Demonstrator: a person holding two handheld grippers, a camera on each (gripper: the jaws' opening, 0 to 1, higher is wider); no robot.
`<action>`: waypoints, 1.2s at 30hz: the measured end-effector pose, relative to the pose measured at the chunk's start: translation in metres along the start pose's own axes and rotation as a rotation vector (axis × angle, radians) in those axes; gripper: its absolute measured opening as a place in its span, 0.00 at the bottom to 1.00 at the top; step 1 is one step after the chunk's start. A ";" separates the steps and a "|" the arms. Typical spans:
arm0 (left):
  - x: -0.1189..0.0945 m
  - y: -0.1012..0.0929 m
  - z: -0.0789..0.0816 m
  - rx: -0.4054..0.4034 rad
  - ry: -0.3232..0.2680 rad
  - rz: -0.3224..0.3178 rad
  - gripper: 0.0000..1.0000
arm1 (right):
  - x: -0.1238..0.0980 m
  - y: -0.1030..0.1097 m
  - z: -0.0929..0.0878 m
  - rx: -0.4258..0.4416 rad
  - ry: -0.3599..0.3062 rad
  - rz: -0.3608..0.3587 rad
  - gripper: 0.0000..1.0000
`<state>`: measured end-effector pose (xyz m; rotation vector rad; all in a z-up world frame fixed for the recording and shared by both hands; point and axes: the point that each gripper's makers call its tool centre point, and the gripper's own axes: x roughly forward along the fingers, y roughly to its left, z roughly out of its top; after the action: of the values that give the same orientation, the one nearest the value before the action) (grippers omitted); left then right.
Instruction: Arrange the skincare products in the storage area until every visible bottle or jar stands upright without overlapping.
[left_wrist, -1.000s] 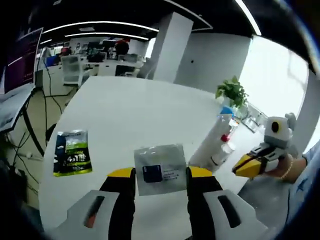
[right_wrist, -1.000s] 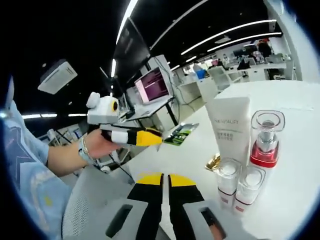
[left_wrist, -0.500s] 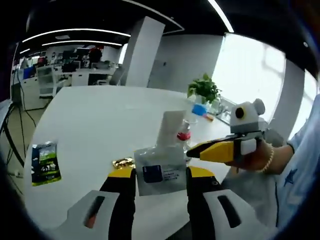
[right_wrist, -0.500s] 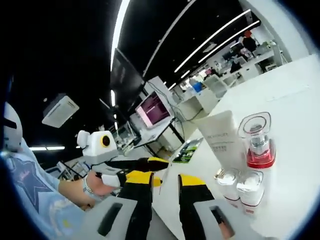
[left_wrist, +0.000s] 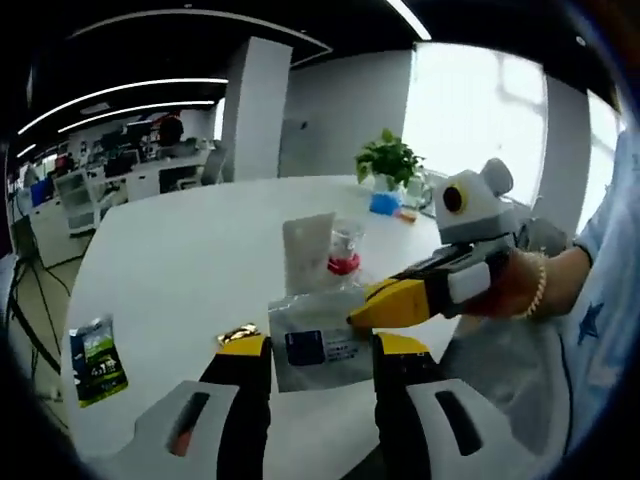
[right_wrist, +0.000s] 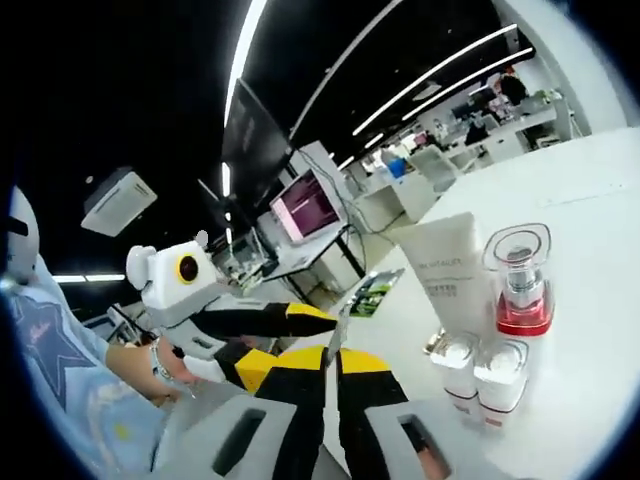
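both hand-held grippers, left (left_wrist: 310, 345) and right (right_wrist: 330, 352), pinch 1 sachet (left_wrist: 318, 338).

Setting: open-plan office. Left gripper view, upper left: rows of desks (left_wrist: 120, 180) with chairs under long ceiling light strips (left_wrist: 120, 95); white square column (left_wrist: 250, 110) at centre top; potted plant (left_wrist: 388, 160) by a bright window. Right gripper view, centre left: lit monitor (right_wrist: 305, 205) on a stand. Work surface is a large white counter (left_wrist: 190, 250).

Harsh window (left_wrist: 470, 110) glare, bright ceiling light strips (right_wrist: 432, 72) (fisheye-bent at the edges), soft overall blur.
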<state>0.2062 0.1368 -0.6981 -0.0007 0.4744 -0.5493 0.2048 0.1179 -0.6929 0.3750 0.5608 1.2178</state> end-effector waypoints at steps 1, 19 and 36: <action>0.000 0.000 -0.001 -0.001 0.006 -0.002 0.36 | 0.000 0.001 -0.001 0.009 0.007 0.008 0.00; -0.008 0.007 -0.009 -0.271 -0.014 -0.180 0.18 | 0.000 0.005 -0.007 0.023 0.045 0.040 0.00; -0.014 0.008 -0.007 -0.355 -0.059 -0.218 0.00 | 0.000 -0.007 -0.010 0.041 0.056 -0.013 0.00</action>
<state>0.1967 0.1513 -0.6992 -0.4107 0.5121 -0.6709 0.2039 0.1156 -0.7050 0.3715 0.6366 1.2084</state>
